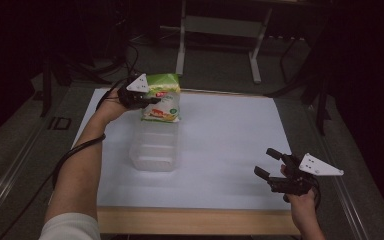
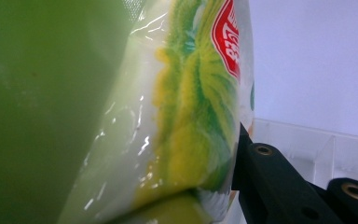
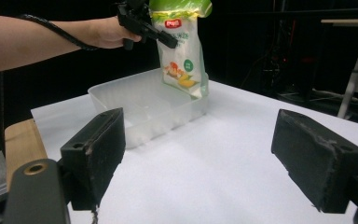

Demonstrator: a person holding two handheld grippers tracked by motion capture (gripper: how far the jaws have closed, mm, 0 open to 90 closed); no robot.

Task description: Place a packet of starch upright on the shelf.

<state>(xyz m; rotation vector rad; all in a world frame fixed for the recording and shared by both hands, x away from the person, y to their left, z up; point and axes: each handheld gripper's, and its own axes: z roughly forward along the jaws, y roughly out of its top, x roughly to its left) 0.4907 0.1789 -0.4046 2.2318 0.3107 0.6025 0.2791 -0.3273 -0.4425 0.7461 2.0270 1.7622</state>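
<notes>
White table point(image 1: 230, 150), clear tub point(image 1: 152, 150), left claw point(image 1: 152, 100) gripping snack bag point(image 1: 162, 102) over it, right claw point(image 1: 268, 164) wide.

The tabletop point(image 1: 230, 150) is wide and bare on its right and near parts, so a hand can move freely there. The clear box point(image 1: 154, 150) stands left of the middle, and its walls block a low path. The snack bag point(image 1: 162, 100) hangs over the box's far end, covering that part of the opening. The near end of the box is open from above.
</notes>
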